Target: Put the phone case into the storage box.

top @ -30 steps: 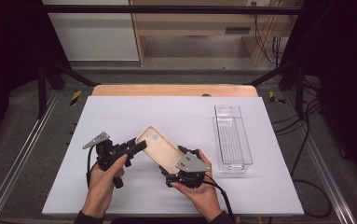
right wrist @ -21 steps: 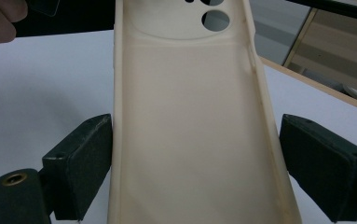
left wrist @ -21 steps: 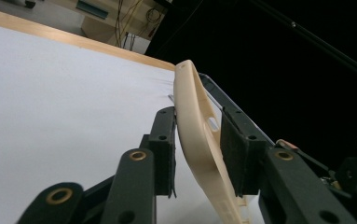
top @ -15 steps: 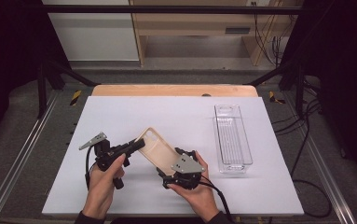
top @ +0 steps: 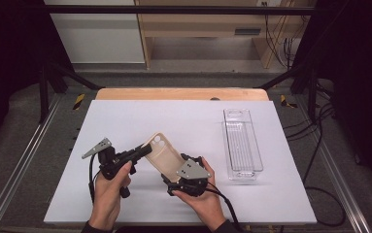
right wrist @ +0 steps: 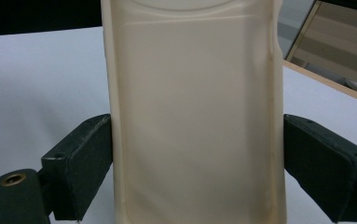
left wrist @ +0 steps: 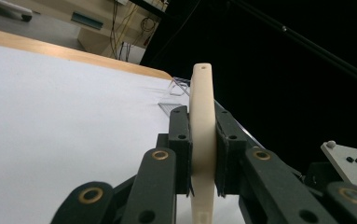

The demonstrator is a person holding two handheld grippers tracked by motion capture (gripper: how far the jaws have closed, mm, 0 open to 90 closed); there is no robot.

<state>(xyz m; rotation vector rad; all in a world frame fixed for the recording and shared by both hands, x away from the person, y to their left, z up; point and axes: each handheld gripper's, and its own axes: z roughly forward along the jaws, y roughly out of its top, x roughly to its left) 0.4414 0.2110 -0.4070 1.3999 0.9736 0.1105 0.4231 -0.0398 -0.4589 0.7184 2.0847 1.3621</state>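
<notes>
A cream phone case (top: pixel 163 156) is held tilted above the white table (top: pixel 125 121), its camera cut-out at the upper left. My left gripper (top: pixel 143 150) has just been closing its jaws and is shut on the case's upper end. In the left gripper view the case (left wrist: pixel 203 102) stands edge-on with both pads pressed flat against it at my left gripper (left wrist: pixel 203 156). My right gripper (top: pixel 174 174) holds the lower end. There the case (right wrist: pixel 195 107) shows its inner face, clamped across its width by my right gripper (right wrist: pixel 199 168).
A clear plastic tray (top: pixel 244 145) lies lengthwise on the right side of the table. A wooden strip (top: pixel 181 93) runs along the far edge. Metal rails flank the table, with cables on the floor at the right.
The left gripper's jaws have narrowed onto the upper end of the case. Both hands stayed nearly where they were, and the right grip is unchanged.
</notes>
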